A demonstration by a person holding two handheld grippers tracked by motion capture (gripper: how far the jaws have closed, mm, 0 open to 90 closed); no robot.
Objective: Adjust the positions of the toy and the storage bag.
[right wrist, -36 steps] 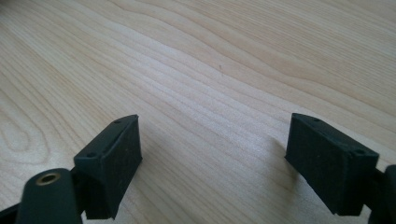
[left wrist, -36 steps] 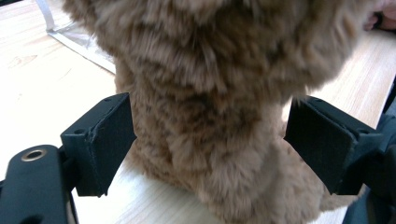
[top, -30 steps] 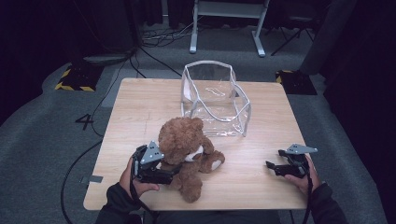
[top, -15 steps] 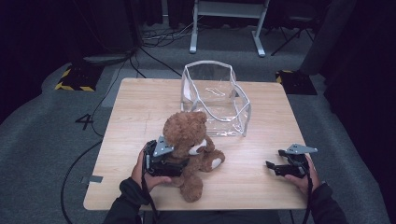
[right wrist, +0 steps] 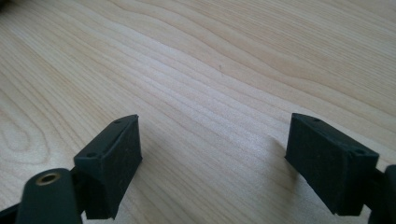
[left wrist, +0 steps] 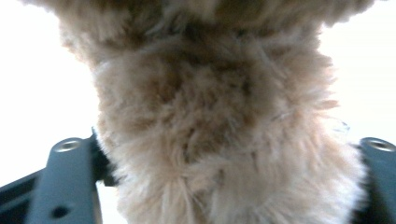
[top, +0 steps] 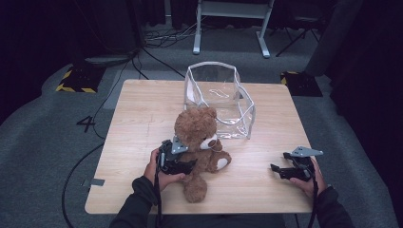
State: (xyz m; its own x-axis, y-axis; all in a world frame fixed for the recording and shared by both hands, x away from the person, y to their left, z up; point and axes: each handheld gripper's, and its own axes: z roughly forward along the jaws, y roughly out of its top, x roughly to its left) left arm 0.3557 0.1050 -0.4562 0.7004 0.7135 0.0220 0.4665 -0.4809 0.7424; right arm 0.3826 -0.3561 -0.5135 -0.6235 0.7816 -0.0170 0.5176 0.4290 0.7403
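The left gripper [top: 183, 161] has moved right over the last second and now has the teddy bear [top: 202, 142] between its jaws. In the left gripper view, brown fur [left wrist: 224, 135] packs the whole gap between the two jaws, which stand wide on either side of it, so the gripper is pinching the bear's soft body (how firmly is hard to tell through plush). The bear sits upright near the middle of the wooden table [top: 142, 118], a little toward the near edge, with the clear plastic bag [top: 218, 99] standing open just beyond it and slightly to the right. The bear has shifted a bit toward that bag as the gripper pushed in.

The right gripper [top: 285, 172] rests low at the near right of the table, jaws spread with bare wood between them, well apart from the bear.

I judge the grasp is now made, and lifting the bear into the bag is the likely next move.
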